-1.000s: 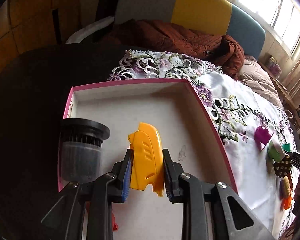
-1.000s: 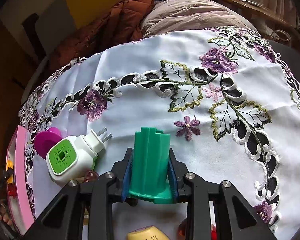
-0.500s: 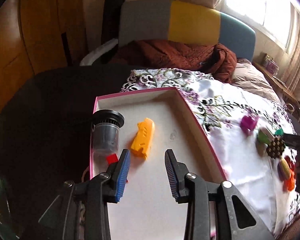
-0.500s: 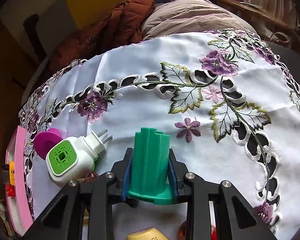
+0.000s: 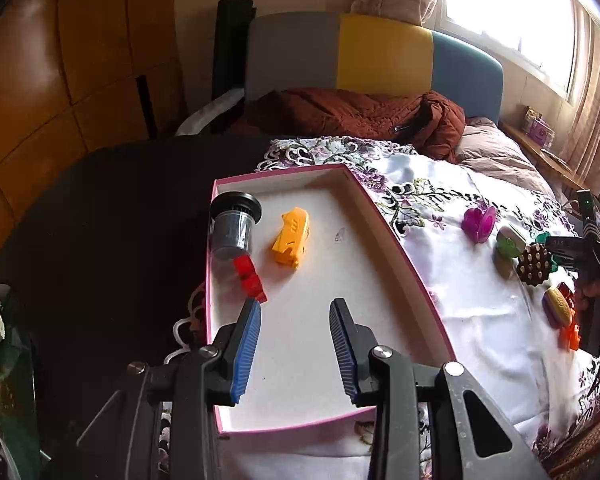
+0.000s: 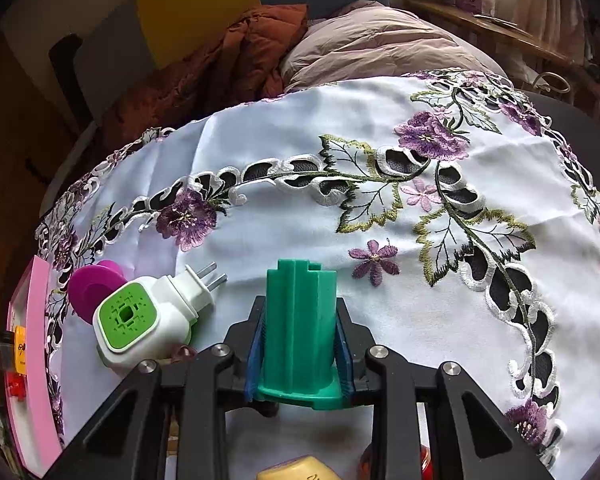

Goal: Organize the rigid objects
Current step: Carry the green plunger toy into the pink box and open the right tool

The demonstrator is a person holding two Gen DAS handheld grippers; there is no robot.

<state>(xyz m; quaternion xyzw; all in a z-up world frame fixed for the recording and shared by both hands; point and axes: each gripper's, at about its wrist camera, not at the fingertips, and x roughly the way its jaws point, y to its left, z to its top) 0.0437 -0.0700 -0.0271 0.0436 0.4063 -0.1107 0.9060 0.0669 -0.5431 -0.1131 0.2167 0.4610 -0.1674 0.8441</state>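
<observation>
Three items already gathered along the left wall of the pink-rimmed white tray [image 5: 404, 248], presumably so that loose rigid pieces end up in one container: a dark ribbed cylinder [image 5: 233, 224] standing upright against the wall, a yellow plastic piece [image 5: 291, 236] lying flat with its long axis running toward the tray's far end, and a small red piece [image 5: 249, 276] just beside the cylinder's base. Held above the near half of the tray, left gripper [image 5: 294, 354], jaws apart with nothing between them, having just opened off the yellow piece and pulled back from it. Out on the embroidered tablecloth [image 6: 300, 152], right gripper [image 6: 300, 360], pads pressed on both sides of a green plastic cylinder [image 6: 300, 320], flanged base toward the camera, stepped top and long axis pointing away along the fingers, apparently gripped for the carry to the tray. Left waiting near it on the cloth: a green-and-white plug-in device [image 6: 140, 320], prongs aimed up and right, touching a magenta disc [image 6: 88, 288].
</observation>
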